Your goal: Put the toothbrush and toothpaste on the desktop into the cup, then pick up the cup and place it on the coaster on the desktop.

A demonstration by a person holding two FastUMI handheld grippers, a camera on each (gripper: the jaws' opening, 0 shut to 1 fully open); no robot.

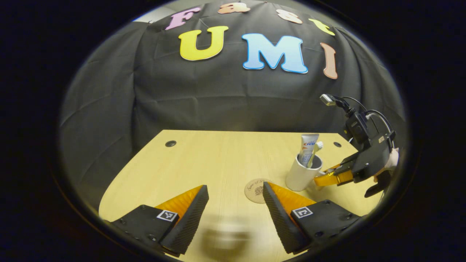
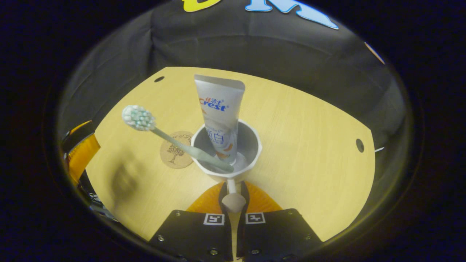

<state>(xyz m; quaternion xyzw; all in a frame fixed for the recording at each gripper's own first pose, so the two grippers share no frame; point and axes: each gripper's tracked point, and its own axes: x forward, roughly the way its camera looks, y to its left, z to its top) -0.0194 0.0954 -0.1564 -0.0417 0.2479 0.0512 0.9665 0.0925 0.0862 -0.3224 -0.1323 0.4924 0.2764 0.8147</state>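
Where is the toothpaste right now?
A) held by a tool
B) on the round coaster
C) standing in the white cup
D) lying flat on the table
C: the toothpaste stands upright inside the cup, next to the toothbrush, beside the coaster.

Two tongs-mounted fisheye views over one pale wooden desk point(image 1: 218, 160)

The left gripper view looks from the near edge, low, across the desk toward the black cloth wall, its own tongs point(image 1: 236, 207) at bottom; the right gripper view sits close above the white ceramic cup point(image 2: 225, 154), tilted down; both share the cup, the round cork coaster point(image 2: 177, 149) and the desk.
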